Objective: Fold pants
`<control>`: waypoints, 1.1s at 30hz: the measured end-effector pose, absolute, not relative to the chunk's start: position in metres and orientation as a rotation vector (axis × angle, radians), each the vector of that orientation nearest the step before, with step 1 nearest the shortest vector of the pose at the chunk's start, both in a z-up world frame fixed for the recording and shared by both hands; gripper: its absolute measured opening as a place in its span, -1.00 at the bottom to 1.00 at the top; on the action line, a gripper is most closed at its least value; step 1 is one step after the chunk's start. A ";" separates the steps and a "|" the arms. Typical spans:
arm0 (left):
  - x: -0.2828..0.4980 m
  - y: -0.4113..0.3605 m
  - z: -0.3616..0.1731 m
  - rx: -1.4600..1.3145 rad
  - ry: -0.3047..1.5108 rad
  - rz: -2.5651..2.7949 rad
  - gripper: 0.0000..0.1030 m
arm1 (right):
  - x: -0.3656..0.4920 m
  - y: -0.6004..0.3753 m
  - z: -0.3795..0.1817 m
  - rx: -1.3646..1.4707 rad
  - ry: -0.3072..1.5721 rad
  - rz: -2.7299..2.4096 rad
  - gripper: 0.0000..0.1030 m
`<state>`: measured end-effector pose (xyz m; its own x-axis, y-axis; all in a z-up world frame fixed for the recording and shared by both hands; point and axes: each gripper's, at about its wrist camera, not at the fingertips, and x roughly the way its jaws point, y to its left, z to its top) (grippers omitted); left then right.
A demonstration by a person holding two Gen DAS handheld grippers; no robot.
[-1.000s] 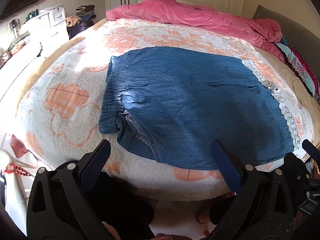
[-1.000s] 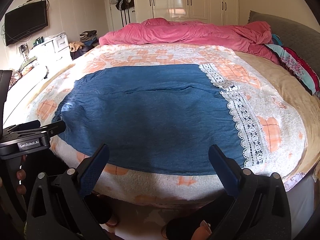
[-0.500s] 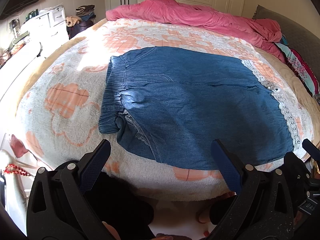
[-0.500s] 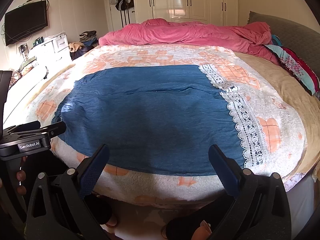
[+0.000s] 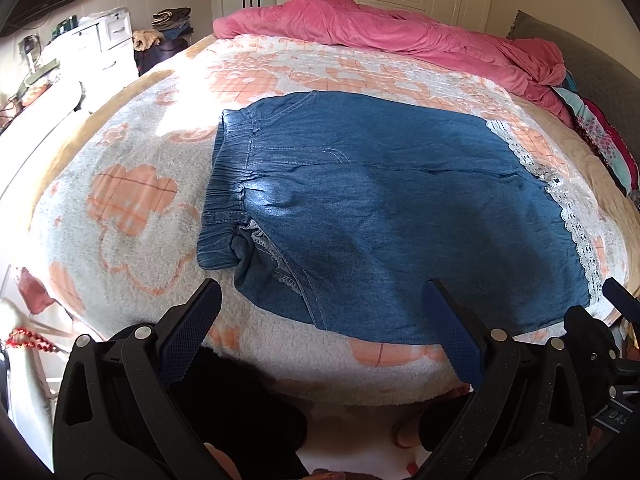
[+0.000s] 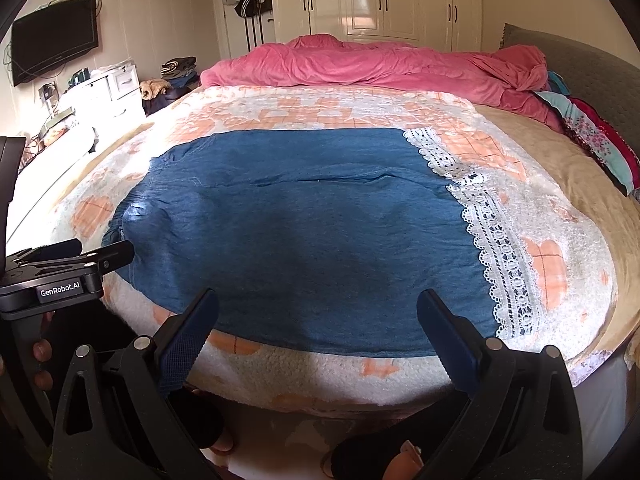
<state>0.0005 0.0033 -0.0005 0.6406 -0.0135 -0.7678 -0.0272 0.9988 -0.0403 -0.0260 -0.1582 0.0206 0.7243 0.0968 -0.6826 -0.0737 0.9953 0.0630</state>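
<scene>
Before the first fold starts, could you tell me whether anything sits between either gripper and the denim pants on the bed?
Nothing visible does. The pants lie flat on the blanket, and both the left gripper and right gripper hang open just off the near bed edge.

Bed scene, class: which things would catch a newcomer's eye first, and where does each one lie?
The blue denim pants lie spread flat across the middle of the patterned blanket, with white lace trim along their right end. A rumpled pink duvet is heaped at the bed's far side. Both the left gripper and right gripper are open before the near edge.
</scene>
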 end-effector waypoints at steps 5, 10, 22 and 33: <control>0.011 0.012 -0.003 -0.063 0.879 0.004 0.82 | -0.011 -0.154 0.022 0.022 0.764 0.107 0.92; 0.032 0.027 0.002 -0.076 0.874 0.031 0.82 | 0.021 -0.146 0.028 -0.011 0.773 0.148 0.92; 0.114 0.090 0.014 -0.145 0.885 0.120 0.82 | 0.129 -0.116 0.042 -0.089 0.787 0.263 0.92; 0.202 0.136 -0.007 -0.132 0.970 0.118 0.82 | 0.233 -0.067 0.034 -0.255 0.798 0.364 0.92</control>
